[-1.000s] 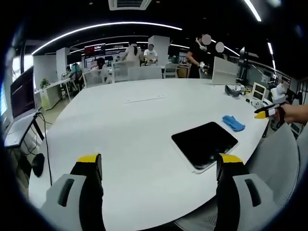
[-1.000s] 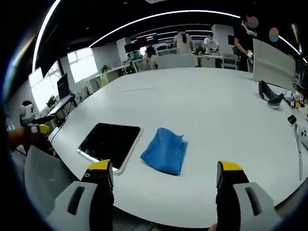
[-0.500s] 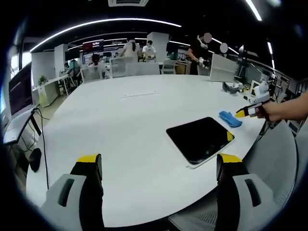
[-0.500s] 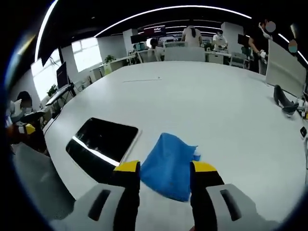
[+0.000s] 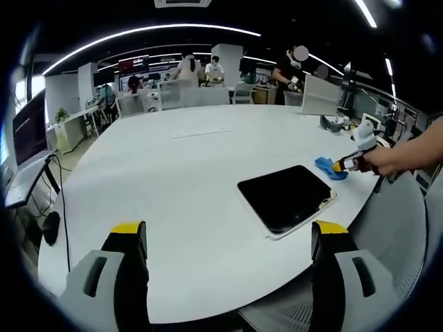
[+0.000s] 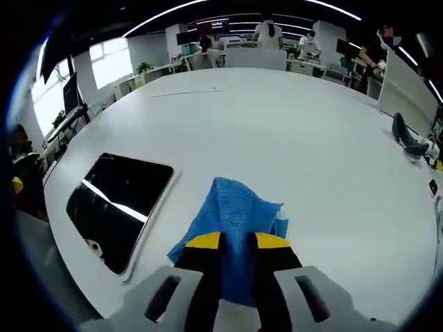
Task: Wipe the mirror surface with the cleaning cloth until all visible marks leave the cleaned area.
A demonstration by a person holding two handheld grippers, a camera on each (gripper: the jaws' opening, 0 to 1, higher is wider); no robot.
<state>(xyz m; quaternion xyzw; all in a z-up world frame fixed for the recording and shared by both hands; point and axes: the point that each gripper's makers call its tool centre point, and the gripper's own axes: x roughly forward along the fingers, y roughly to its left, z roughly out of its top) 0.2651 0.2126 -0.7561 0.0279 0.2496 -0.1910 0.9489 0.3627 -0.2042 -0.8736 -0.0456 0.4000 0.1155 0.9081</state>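
- Where the right gripper (image 6: 237, 243) comes up from the near edge of the right gripper view, its two yellow-tipped jaws stand narrow, pinched on the near edge of the blue cleaning cloth (image 6: 232, 221), with a fold of the cloth showing in the thin gap between them.
- The cloth lies crumpled on the white table (image 6: 291, 138), its far part spread flat beyond the jaw tips.
- Just to the left of the cloth, apart from it, the mirror (image 6: 114, 204) lies flat near the table's near-left edge; its dark face reflects a bright ceiling strip.
- In the left gripper view the left gripper (image 5: 228, 238) hangs over the near edge of the table with its jaws wide apart and nothing between them.
- Beyond its jaws the mirror (image 5: 285, 196) lies flat toward the right side of the table (image 5: 173, 187), well apart from this gripper.
- Further right, the cloth (image 5: 328, 167) sits just past the mirror's far-right corner, with the right gripper (image 5: 340, 165) at it, held in a person's hand (image 5: 377, 160).
- Far across the table, people (image 5: 201, 69) stand among desks and chairs.
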